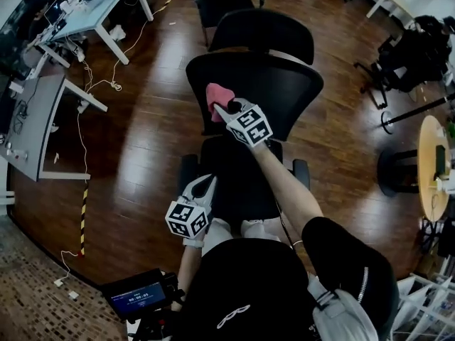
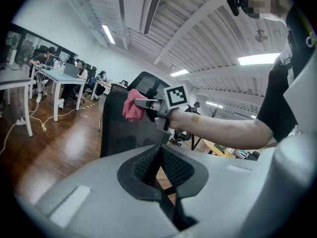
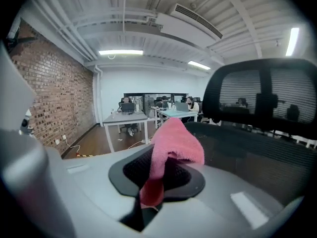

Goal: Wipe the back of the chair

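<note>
Left gripper (image 1: 202, 189) sits low by the seat, jaws closed on nothing. Right gripper (image 1: 223, 109) is way nearer, pinching the pink cloth (image 1: 215, 95) against the chair back (image 1: 284, 84), which spreads sideways just ahead.

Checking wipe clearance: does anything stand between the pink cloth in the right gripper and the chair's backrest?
Nothing visible does. The right gripper holds the pink cloth right at the upper edge of the black mesh backrest, with no object between them. The left gripper hangs lower down, shut and empty, clear of it.
</note>
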`<state>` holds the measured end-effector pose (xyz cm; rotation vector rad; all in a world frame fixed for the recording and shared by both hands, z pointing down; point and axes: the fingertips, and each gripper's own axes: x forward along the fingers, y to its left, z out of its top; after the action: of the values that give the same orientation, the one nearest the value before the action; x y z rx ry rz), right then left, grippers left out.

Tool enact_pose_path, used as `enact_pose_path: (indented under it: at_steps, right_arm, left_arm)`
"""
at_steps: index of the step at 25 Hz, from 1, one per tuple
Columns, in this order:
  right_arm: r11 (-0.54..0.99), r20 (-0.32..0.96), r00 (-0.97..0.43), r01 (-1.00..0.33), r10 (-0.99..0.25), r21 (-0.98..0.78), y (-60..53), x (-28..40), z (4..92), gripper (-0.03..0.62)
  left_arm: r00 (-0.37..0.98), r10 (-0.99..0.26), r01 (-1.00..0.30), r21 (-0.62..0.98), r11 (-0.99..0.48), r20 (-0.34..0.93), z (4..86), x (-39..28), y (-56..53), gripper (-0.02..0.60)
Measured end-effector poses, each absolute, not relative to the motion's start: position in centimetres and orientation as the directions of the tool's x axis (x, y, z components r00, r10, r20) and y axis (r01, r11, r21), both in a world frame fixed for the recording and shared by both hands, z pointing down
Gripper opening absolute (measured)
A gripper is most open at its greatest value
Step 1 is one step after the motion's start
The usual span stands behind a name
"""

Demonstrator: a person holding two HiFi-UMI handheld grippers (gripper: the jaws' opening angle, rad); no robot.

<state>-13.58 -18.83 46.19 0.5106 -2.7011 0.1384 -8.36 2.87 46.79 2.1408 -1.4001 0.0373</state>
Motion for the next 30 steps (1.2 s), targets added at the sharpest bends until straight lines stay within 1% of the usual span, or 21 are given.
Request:
enact_pose_path:
  at_steps: [6, 10, 14, 19, 24, 30]
  right_arm:
    - [0.945, 0.386, -0.880, -0.322, -0.277, -0.058, -22.7, -21.2, 47.3, 0.041]
    - [0.960, 0.393, -0.888, -0.276, -0.239, -0.039, -24.2, -26.8, 47.1, 0.041]
    - [0.962, 0.414, -0.879, -0.272, -0.239, -0.023, -25.9, -29.6, 48.0, 0.041]
    - [0.946, 0.439, -0.855, -0.322, -0.275, -0.033, -29.0, -29.6, 49.7, 0.041]
    - [0.944, 0.452, -0.844, -0.330, -0.289, -0.014, -29.9, -28.4, 49.7, 0.041]
    - [0.896, 0.450, -0.809, -0.442, -0.379, -0.039, -31.7, -24.6, 49.4, 0.041]
  left_arm:
    - [0.440, -0.835, -0.847, 0.462, -0.264, 0.330, 47.7, -9.8, 3.6, -0.008]
    - [0.453, -0.826, -0.843, 0.463, -0.274, 0.336, 47.8, -12.6, 3.7, -0.008]
    - [0.459, -0.817, -0.844, 0.459, -0.278, 0.350, 48.1, -14.6, 3.9, -0.008]
    - [0.457, -0.813, -0.847, 0.456, -0.273, 0.360, 48.4, -16.0, 3.7, -0.008]
    - [0.469, -0.800, -0.845, 0.453, -0.283, 0.375, 48.8, -15.9, 3.3, -0.008]
    - [0.497, -0.782, -0.837, 0.447, -0.317, 0.376, 48.5, -14.5, 2.5, -0.008]
